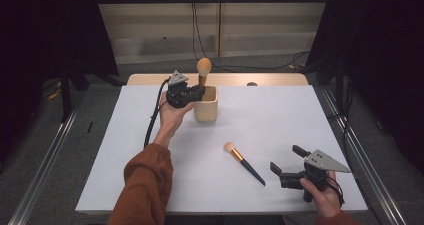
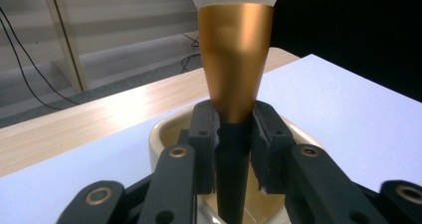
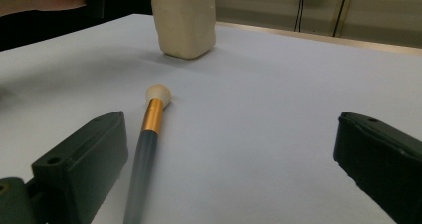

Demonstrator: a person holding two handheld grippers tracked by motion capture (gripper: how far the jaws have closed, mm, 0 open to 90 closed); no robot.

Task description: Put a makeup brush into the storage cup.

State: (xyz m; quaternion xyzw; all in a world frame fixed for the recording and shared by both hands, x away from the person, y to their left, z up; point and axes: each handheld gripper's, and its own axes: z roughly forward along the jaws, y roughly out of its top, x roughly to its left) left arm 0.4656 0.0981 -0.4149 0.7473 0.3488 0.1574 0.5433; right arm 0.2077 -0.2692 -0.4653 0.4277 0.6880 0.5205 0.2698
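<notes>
A cream square cup (image 1: 206, 104) (image 3: 185, 19) stands on the white table, back of centre. My left gripper (image 1: 199, 93) (image 2: 234, 149) is shut on the black handle of a large makeup brush (image 1: 203, 70) (image 2: 235, 59), which stands upright with its lower end inside the cup (image 2: 164, 134) and its bristles pointing up. A smaller brush (image 1: 243, 161) (image 3: 149, 129) with a gold ferrule and black handle lies flat on the table. My right gripper (image 1: 287, 161) (image 3: 229, 169) is open, low over the table just right of that brush's handle end.
The white tabletop (image 1: 275, 115) ends in a wooden strip (image 1: 150, 79) at the back. A small dark round spot (image 1: 252, 84) sits on that back edge. Cables trail on the floor behind, and metal rails run along both sides.
</notes>
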